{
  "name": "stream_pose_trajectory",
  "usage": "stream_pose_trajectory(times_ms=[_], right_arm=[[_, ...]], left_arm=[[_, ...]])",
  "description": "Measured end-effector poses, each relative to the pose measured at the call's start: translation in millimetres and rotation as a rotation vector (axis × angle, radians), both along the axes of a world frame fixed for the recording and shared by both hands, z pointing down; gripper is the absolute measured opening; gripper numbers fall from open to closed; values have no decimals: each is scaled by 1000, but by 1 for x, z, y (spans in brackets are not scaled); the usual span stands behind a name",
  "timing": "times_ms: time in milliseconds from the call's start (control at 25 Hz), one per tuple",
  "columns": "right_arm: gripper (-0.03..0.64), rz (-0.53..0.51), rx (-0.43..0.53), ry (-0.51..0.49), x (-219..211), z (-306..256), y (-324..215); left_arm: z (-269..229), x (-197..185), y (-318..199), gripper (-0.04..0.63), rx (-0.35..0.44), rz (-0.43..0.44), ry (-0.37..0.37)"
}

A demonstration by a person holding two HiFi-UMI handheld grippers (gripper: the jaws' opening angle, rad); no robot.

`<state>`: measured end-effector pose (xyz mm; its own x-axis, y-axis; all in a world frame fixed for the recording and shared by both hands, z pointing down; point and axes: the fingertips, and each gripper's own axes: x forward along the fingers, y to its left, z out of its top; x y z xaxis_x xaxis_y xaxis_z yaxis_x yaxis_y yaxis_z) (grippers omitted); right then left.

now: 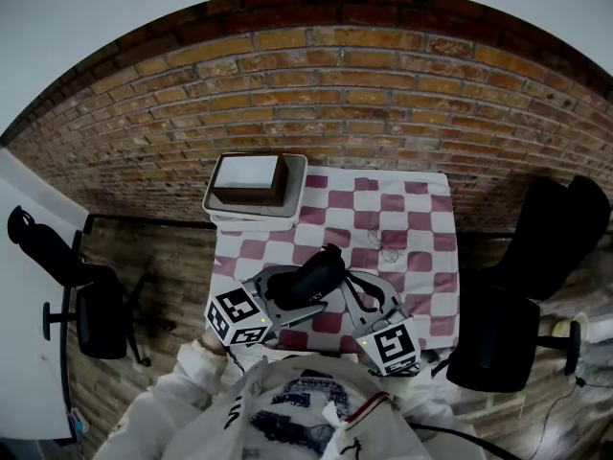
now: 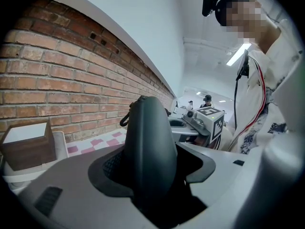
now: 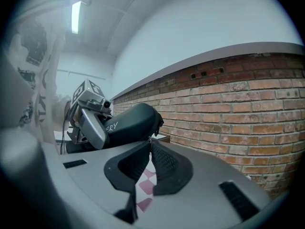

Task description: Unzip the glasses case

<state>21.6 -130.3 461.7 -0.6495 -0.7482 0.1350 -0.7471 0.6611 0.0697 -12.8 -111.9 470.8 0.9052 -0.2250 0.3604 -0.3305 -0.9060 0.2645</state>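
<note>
The glasses case is off the table, held in the air over the 6 o'clock edge of the checked cloth, with its long axis running from 8 o'clock to 2 o'clock in the head view. The left gripper clamps it across the body. In the left gripper view the dark shell fills the gap between the pads and blocks most of what lies past it, including the zip line.

The right gripper comes in from 4 o'clock, and its tips are pressed together right under the case's rounded end. Whether a zip pull sits between them is too small to tell. A short dark loop hangs off that end.

On the cloth at 1 o'clock of the case lies a thin pale tangle, too faint to identify. A tray holding a brown box overhangs the table's 11 o'clock corner, just before the brick wall.

The middle and 3 o'clock side of the cloth are bare. An office chair stands at 9 o'clock and a dark seat at 3 o'clock, both apart from the table. The person's torso cuts off the near edge.
</note>
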Motion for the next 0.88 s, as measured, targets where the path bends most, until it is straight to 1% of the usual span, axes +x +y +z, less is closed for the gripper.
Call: stream_pose_trajectory(times_ms=[80, 160, 320, 360, 520, 880], right_arm=[[23, 1, 3, 6, 0, 0, 0], [21, 4, 12, 37, 1, 0, 1], [18, 32, 64, 177, 2, 2, 4], [17, 40, 72, 198, 2, 2, 5], [17, 63, 89, 218, 0, 2, 6], [17, 91, 128, 329, -21, 1, 14]], left_arm=[[0, 1, 0, 293, 3, 1, -5], [0, 1, 1, 292, 9, 4, -14], [1, 2, 4, 291, 2, 14, -27], [1, 1, 5, 291, 4, 15, -31], [0, -2, 6, 291, 10, 16, -45], [6, -29, 18, 287, 35, 56, -87]])
